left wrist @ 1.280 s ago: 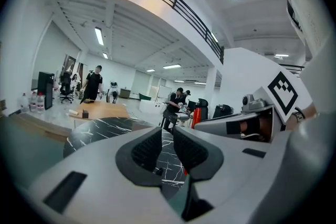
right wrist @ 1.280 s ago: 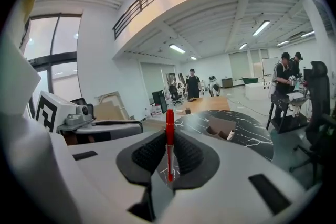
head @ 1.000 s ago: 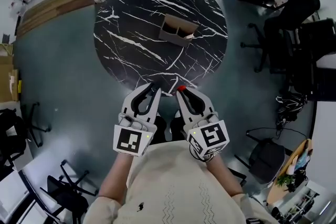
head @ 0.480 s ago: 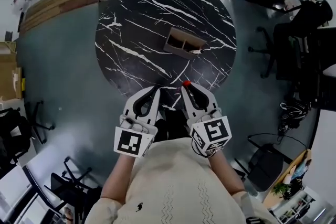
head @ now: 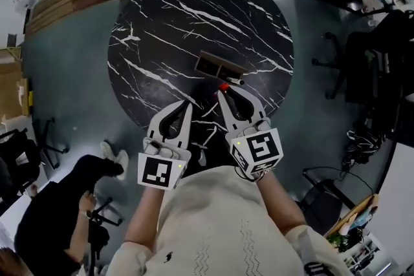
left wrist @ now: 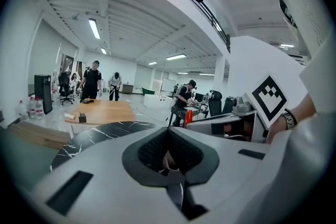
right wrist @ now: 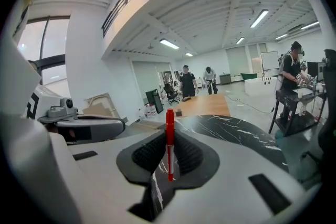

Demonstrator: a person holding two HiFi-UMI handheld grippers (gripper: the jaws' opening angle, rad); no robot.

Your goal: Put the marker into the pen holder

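Change: within the last second the right gripper point(head: 224, 91) has travelled forward from the near rim of the surface point(head: 162, 29) towards its middle. The red cap, which hung over the rim well apart from the pen holder point(head: 218, 66), now sits just beside the holder's near wall.
Meaning for the task: the carry looks almost finished. What is left is probably to bring the marker over an opening and let it drop in.
Marker: the red marker point(right wrist: 169, 139) stands upright between the right fingers, cap end poking out past their tips. It is not yet in the holder.
Right fingers: clenched on the marker's barrel, low down on its length.
Marker to holder: near, on the person's side of it. From the head view I cannot tell whether the cap is already above the rim or short of it.
Left gripper point(head: 184, 105): held back beside the right one, over the near part of the surface.
Left fingers: pressed together with nothing between them, as the left gripper view shows.
Holder: brown, two compartments, standing alone mid-surface.
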